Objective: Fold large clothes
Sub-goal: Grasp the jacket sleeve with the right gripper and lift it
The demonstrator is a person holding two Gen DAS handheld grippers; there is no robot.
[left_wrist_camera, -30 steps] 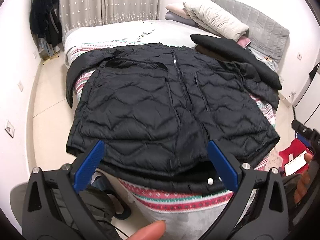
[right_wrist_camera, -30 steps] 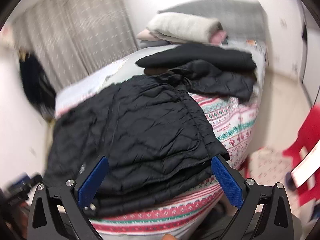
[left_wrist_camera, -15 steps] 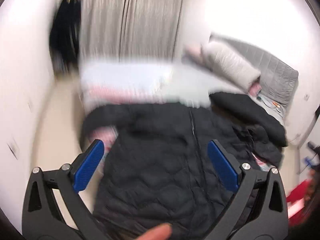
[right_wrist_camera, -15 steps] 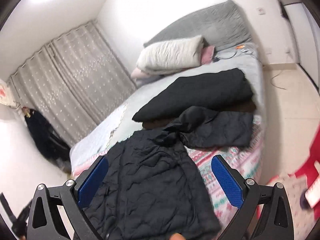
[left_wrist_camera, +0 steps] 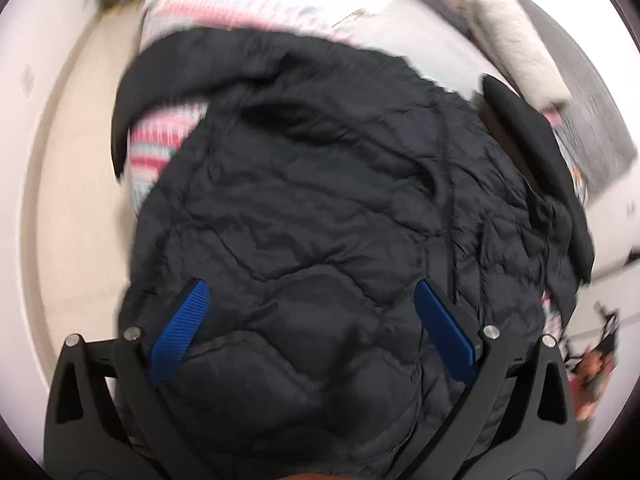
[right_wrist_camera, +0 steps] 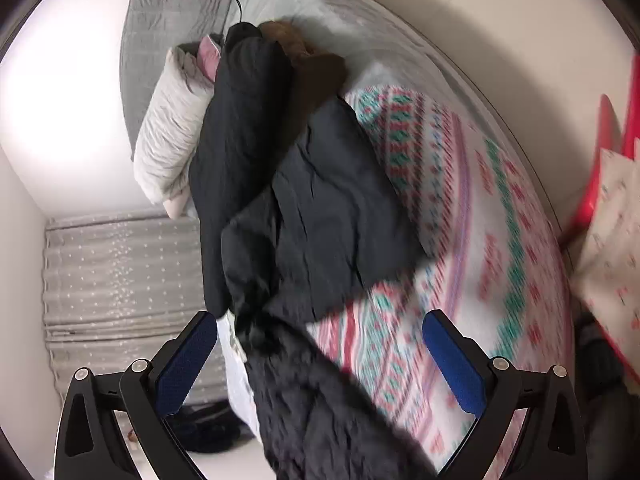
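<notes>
Black quilted jacket (left_wrist_camera: pixel 320 208) spread flat on patterned bed (right_wrist_camera: pixel 460 240), zipper closed

The jacket (left_wrist_camera: pixel 320 208) lies spread on the bed (right_wrist_camera: pixel 460 200), pillows (left_wrist_camera: pixel 516 48) behind it.

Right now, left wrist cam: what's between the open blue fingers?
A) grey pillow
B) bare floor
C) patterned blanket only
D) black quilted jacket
D: in the left wrist view the black quilted jacket fills the gap of the left gripper, whose jaws stand wide apart with nothing clamped; the patterned blanket shows only at the jacket's far edge.
</notes>
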